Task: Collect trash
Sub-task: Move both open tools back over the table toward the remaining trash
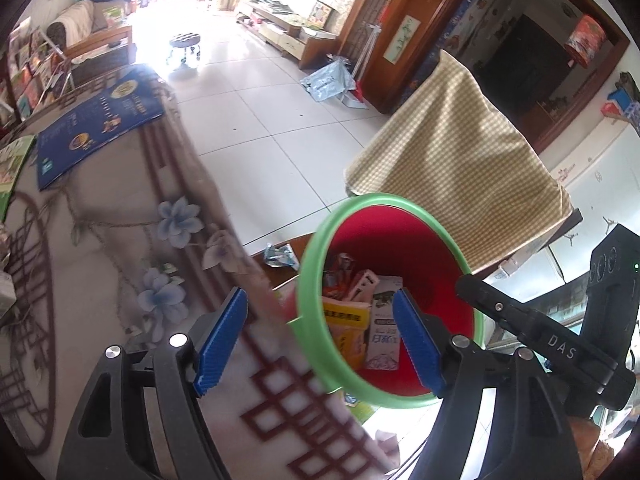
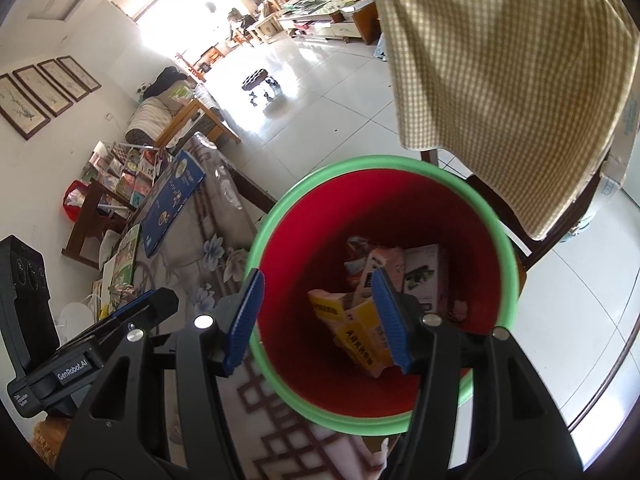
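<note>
I hold both grippers, left gripper (image 1: 320, 336) and right gripper (image 2: 318, 320), spread apart, gripping nothing. The red bin (image 2: 320, 248) below holds cartons (image 2: 362, 334).

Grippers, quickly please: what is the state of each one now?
Left gripper: open, holding nothing.
Right gripper: open, holding nothing, above the red bin.

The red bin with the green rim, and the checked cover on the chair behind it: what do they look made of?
The bin looks like moulded plastic: smooth, even red walls with a faint sheen, and the green rim is glossy too. The checked cover looks like woven cloth, probably cotton: matte, draped, with soft folds.
</note>
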